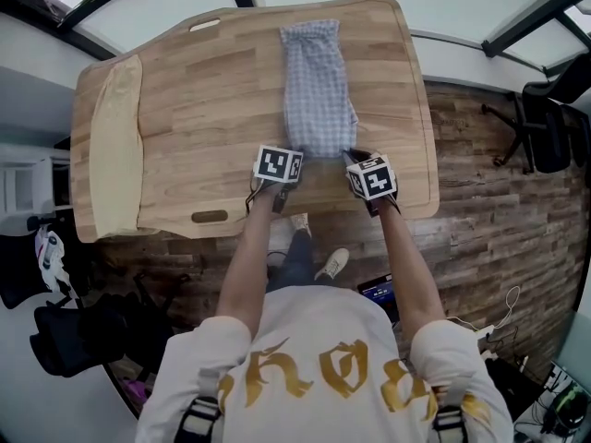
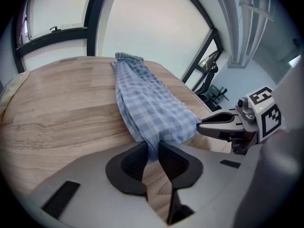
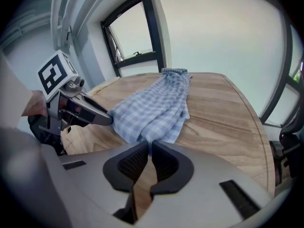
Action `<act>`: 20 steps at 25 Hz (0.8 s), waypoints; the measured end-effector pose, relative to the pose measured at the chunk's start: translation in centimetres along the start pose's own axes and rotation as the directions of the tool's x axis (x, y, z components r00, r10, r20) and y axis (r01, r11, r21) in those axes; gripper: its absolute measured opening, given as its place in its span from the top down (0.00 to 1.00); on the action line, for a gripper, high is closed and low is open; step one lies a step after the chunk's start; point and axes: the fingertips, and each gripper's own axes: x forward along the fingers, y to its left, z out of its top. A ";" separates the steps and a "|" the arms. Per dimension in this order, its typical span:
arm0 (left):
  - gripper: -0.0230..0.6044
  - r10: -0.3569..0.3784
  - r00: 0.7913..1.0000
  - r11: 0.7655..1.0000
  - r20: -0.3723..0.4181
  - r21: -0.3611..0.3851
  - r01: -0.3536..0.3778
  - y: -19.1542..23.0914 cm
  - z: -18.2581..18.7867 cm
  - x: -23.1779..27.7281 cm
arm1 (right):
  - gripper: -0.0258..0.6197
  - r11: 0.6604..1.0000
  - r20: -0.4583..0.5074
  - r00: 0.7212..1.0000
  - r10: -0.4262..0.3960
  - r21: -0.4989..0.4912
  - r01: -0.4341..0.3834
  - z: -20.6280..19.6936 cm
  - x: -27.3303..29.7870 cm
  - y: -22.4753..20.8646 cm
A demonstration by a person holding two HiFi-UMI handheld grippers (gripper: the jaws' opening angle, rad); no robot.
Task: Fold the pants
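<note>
Grab step, I reckon. The pants (image 1: 317, 86) lie lengthwise on the table (image 1: 203, 109), and my left gripper (image 2: 151, 153) and right gripper (image 3: 148, 151) each pinch 1 near corner. Next I'd lift evenly and carry that end toward the far end.

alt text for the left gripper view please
The left gripper pinches the near edge of blue checked pants lying lengthwise on a wooden table. The right gripper, at right, grips the same edge.
</note>
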 end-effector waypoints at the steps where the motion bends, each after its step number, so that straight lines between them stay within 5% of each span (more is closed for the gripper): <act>1: 0.81 0.003 1.000 1.000 0.006 0.002 -0.003 -0.2 0.0 -0.4 | 0.89 1.000 0.016 1.000 0.005 0.012 -0.006 0.2 -0.5 0.2; 20: 0.83 0.053 0.982 0.997 0.182 -0.061 -0.042 -9.9 -7.2 -13.6 | 0.89 0.993 0.217 0.970 0.111 0.006 -0.115 -2.7 -16.8 7.7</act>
